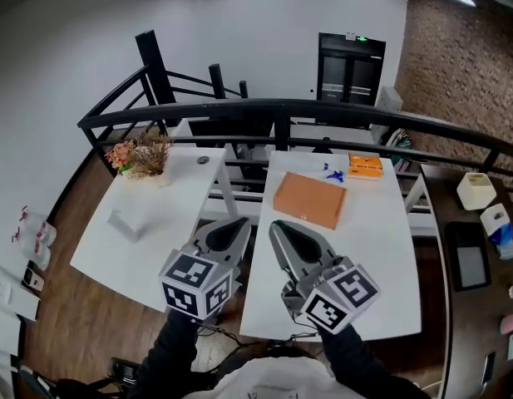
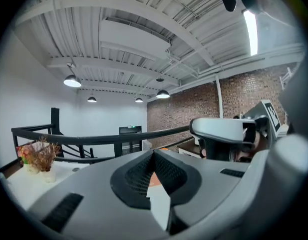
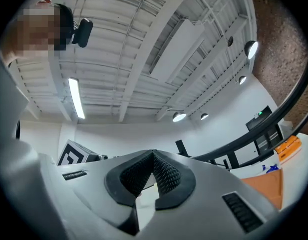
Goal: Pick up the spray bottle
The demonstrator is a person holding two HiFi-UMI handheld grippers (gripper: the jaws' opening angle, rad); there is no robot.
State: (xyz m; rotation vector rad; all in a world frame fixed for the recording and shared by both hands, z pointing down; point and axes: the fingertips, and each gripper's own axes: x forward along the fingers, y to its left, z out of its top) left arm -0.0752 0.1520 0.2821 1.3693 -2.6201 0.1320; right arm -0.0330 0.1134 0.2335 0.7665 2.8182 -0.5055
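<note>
No spray bottle shows for certain in any view. A small white and blue object stands on a dark surface at the far right; I cannot tell what it is. Both grippers are held close to the body, above the gap between two white tables. My left gripper is shut with nothing in it; its jaws meet at their tips. My right gripper is beside it, shut and empty too. It also shows side-on in the left gripper view.
The left table bears a pot of dried flowers and a small white box. The right table bears an orange flat box, an orange packet and a small blue item. A black railing runs behind the tables.
</note>
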